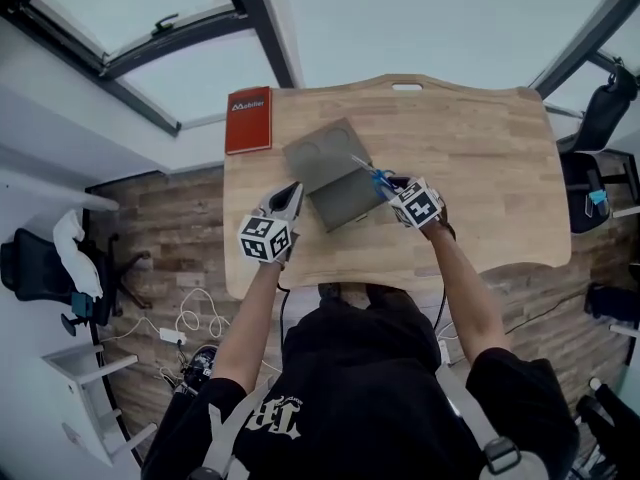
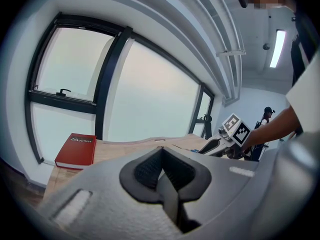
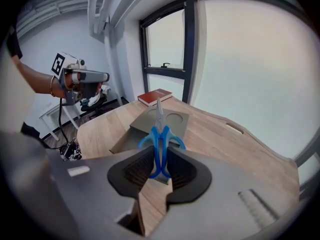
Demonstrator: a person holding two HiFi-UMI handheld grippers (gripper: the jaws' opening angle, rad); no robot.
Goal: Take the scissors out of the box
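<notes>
A pair of blue-handled scissors [image 3: 160,143] stands between the jaws of my right gripper [image 3: 160,170], blades pointing up and away; the pads press on the handles. In the head view the scissors [image 1: 371,173] hang just above the right edge of the open grey box [image 1: 330,173], with the right gripper [image 1: 388,184] behind them. The box's lid [image 3: 167,119] lies flat and shows two round recesses. My left gripper [image 1: 290,198] hovers at the box's left side, apart from it. Its jaws [image 2: 161,159] are shut with nothing between them.
A red book [image 1: 248,120] lies at the far left corner of the wooden table [image 1: 480,158]; it also shows as the red book [image 2: 76,150] and the red book [image 3: 156,96]. Windows run behind the table. Chairs and cables stand on the floor around it.
</notes>
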